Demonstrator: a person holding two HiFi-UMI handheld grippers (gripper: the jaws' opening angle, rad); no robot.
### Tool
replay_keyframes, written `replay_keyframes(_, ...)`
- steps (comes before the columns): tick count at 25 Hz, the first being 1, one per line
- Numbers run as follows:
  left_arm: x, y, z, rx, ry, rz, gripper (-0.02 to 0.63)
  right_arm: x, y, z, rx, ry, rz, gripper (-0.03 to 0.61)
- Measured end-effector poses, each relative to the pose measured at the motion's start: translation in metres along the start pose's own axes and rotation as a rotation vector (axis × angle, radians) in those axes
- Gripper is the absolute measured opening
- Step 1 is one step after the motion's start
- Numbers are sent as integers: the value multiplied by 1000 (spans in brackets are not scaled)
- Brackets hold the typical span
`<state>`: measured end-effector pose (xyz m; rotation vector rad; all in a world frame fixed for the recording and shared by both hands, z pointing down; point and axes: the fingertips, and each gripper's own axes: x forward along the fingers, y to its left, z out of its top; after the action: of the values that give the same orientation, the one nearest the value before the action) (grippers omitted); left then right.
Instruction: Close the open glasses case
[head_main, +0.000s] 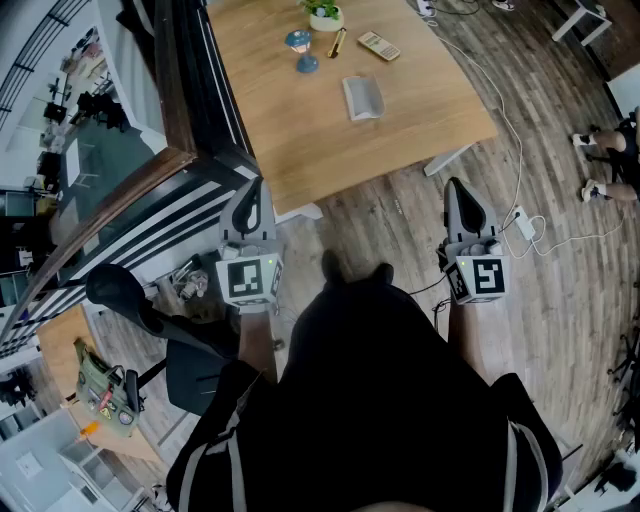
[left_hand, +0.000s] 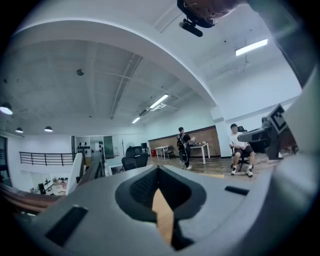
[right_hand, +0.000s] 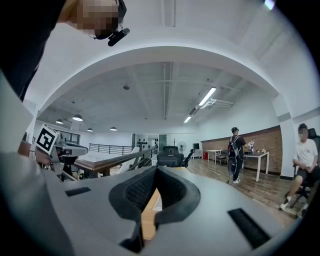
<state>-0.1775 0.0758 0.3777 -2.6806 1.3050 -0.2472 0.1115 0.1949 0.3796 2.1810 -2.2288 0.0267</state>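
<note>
Case: the open case (head_main: 362, 97) lies on the desk (head_main: 300, 150), right of its middle, with nothing touching it.
Left gripper: the left gripper (head_main: 250, 205) is held level over the floor, just off the desk's near left corner. Its jaws are together and hold nothing; only a sliver of the desk top shows between them.
Right gripper: the right gripper (head_main: 463, 200) is held level over the floor, near the desk's right corner. Its jaws are closed and empty.
Relation: both grippers are well apart from the case. It sits ahead of them, between their two lines.
In the way: the desk's near edge and a bare stretch of wood lie between the jaws and the case.
Behind the case: a plant (head_main: 324, 13), a blue ornament (head_main: 301, 50), a thin gold stick (head_main: 338, 42) and a keypad (head_main: 378, 45) stand along the far side, apart from the case.
Floor: a white cable (head_main: 505, 130) runs past the desk's right side to a power strip (head_main: 522, 222) just beside the right gripper.
Left side: a wooden railing (head_main: 130, 190) runs close along the desk's left edge. A black chair (head_main: 190, 365) stands below it, by the person's left arm.
Room: a standing person (right_hand: 233, 154) with a backpack and a seated person (right_hand: 303, 160) are far off.
</note>
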Motion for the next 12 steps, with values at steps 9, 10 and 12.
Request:
replay_keyframes(9, 2, -8, 6, 7, 0, 18, -2, -2, -10, 2, -3, -2, 10, 12)
replay_keyframes(10, 3, -10, 6, 8, 0, 17, -2, -2, -11, 1, -5, -4, 10, 12)
replay_keyframes(12, 3, -11, 7, 8, 1, 15, -2, -3, -13, 3, -4, -10, 8, 12)
